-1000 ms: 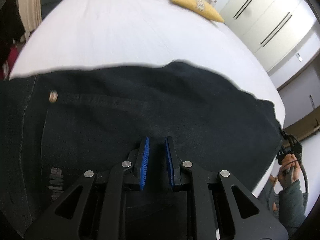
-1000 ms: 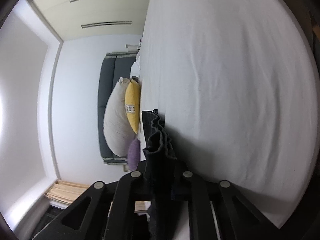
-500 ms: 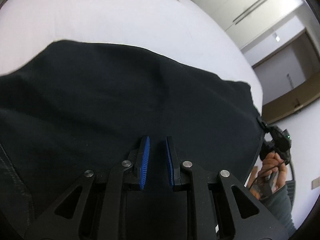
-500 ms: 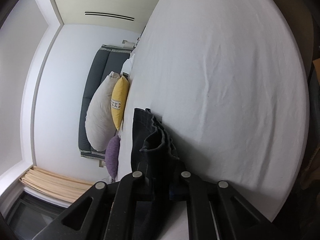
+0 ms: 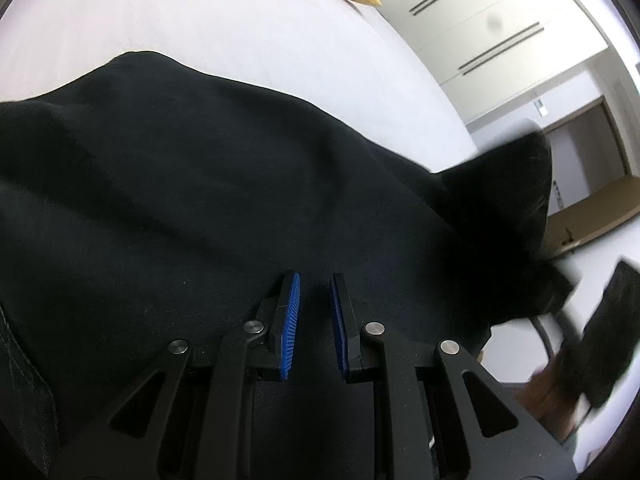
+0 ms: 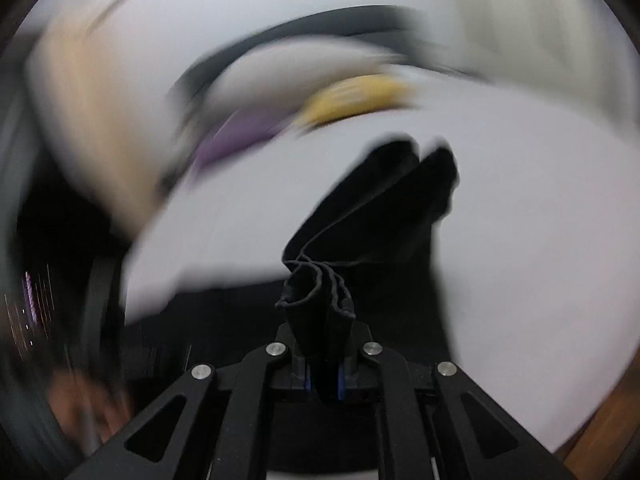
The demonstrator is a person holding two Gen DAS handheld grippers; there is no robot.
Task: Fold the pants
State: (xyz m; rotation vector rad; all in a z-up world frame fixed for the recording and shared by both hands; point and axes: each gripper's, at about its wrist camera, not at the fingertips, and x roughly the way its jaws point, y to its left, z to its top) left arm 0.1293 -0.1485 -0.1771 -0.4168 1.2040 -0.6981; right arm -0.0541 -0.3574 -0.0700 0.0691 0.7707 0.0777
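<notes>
Pants (image 5: 240,200) hem pinched by right gripper (image 6: 322,376), left gripper (image 5: 314,312) parted

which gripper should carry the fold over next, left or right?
Right. The right gripper is already clamped on a bunched hem of the black pants, lifted above the bed. The left gripper hovers over the flat fabric, jaws open, holding nothing.

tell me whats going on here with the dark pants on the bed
A person is folding black pants on a white bed with two handheld grippers. The right gripper is shut on a bunched edge of the pants, lifted above the bed; its view is motion-blurred. The left gripper sits open over the spread fabric, gripping nothing.
</notes>
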